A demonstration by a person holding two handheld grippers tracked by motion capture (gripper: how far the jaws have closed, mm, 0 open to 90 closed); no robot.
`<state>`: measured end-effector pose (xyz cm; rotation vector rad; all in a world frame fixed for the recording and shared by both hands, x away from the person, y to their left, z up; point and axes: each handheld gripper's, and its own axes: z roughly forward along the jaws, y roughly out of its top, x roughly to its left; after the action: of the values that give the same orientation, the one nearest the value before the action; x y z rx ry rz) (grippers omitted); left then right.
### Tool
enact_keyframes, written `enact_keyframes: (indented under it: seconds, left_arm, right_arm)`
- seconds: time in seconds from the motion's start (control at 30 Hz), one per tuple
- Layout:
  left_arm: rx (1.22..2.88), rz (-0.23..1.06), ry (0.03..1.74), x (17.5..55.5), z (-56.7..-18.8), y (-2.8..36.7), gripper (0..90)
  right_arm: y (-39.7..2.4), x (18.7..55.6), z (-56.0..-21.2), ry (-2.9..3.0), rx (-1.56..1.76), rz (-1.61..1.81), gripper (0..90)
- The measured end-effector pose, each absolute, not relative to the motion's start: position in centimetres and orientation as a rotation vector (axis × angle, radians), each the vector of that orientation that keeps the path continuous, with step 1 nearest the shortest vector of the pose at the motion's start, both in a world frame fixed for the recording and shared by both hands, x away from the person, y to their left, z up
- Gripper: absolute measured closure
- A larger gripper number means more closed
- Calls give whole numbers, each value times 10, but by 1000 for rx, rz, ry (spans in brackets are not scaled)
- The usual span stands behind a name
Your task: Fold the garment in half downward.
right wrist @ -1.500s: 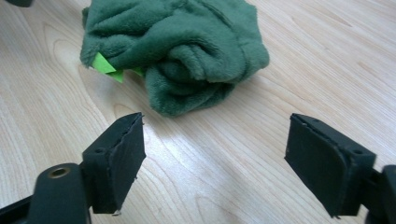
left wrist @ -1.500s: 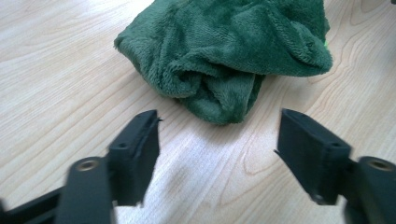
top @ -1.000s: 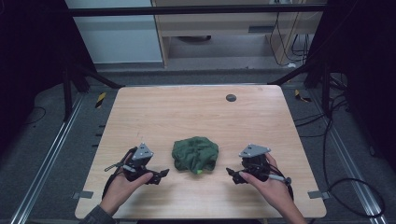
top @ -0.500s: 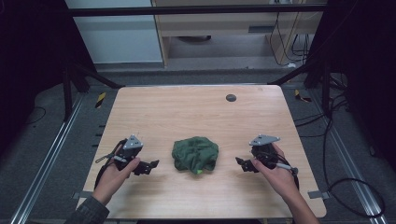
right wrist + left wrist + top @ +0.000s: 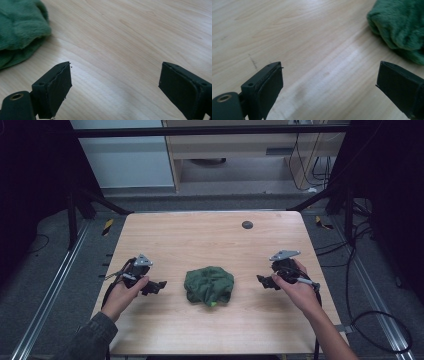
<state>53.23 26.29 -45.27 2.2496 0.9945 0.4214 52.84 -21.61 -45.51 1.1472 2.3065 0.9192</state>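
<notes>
Centrally, a crumpled green cloth (image 5: 209, 285) lies on the wooden bench (image 5: 210, 240), nearer the front edge than the back. The left hand-held gripper (image 5: 155, 285) and right hand-held gripper (image 5: 263, 281) flank it, each apart from it, jaws spread wide and holding nothing. Bare wood runs from the cloth to the back edge, save a small dark disc (image 5: 247, 224).

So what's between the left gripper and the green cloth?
Bare wood: in the high view, the left gripper and green cloth have just tabletop between them.
</notes>
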Motion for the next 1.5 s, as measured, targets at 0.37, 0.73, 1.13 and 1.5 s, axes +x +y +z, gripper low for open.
enact_keyframes:
  seconds: [0.37, 0.73, 1.13, 1.5]
  left_arm:
    - [2276, 429, 1018, 559, -455, 262, 63]
    - [2258, 440, 1065, 580, -462, 267, 63]
    - [2246, 463, 1094, 591, -474, 270, 63]
    - [2229, 449, 1102, 595, -488, 271, 62]
  right_arm:
    - [-232, 551, -449, 2304, 1191, 857, 108]
    - [-247, 573, -460, 2284, 1310, 861, 112]
    - [-250, 588, -477, 2259, 1396, 886, 116]
    - [-244, 597, -491, 2238, 1435, 939, 117]
